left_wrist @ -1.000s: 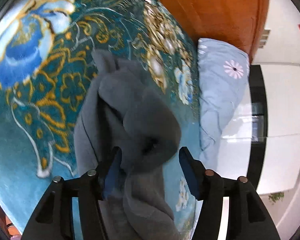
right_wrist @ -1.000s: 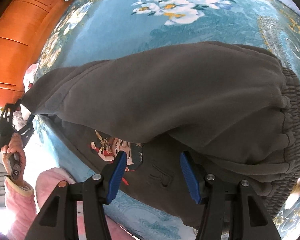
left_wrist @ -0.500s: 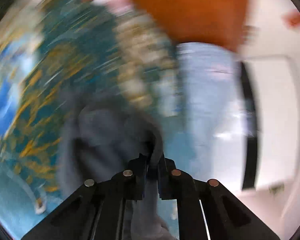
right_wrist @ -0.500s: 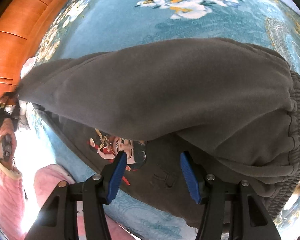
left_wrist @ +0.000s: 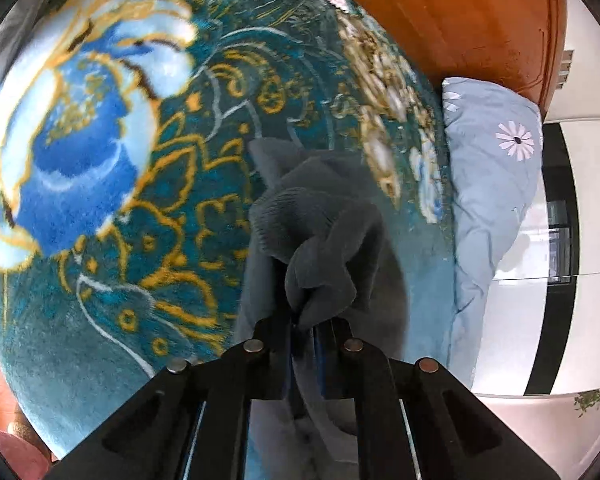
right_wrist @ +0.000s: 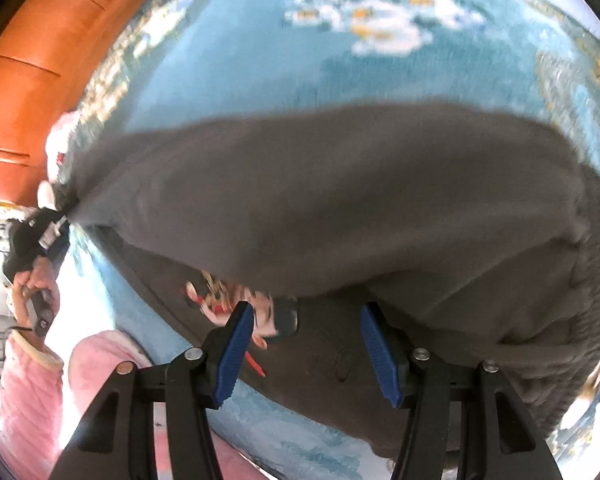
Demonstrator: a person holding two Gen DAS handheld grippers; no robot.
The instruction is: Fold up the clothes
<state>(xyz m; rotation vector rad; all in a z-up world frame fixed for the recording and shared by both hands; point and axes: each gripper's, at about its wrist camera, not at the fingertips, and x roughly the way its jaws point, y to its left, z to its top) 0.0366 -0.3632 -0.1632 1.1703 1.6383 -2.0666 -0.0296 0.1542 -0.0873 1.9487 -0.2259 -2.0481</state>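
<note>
A dark grey sweatshirt (right_wrist: 320,200) lies across the teal flowered blanket (right_wrist: 240,60), one sleeve folded over its body toward the left. A cartoon print (right_wrist: 260,312) shows under that fold. My left gripper (left_wrist: 304,322) pinches the sleeve's bunched cuff (left_wrist: 324,240); its jaws are opening a little, with the cloth still pressed between the pads. The right wrist view shows the left gripper (right_wrist: 40,232) small at the left edge, holding the sleeve's tip. My right gripper (right_wrist: 308,320) hovers open over the sweatshirt's lower front with nothing between its blue pads (right_wrist: 236,344).
A pale blue pillow (left_wrist: 496,168) lies at the blanket's right edge, by an orange wooden headboard (left_wrist: 460,20). White cabinets (left_wrist: 580,200) stand beyond. A hand (right_wrist: 32,284) in a pink sleeve (right_wrist: 24,380) holds the left gripper. The ribbed hem (right_wrist: 596,320) bunches at the right.
My left gripper has gone from open around the cuff to shut on it, and the cuff now stands bunched up off the blanket. The right gripper has kept its place and opening.
</note>
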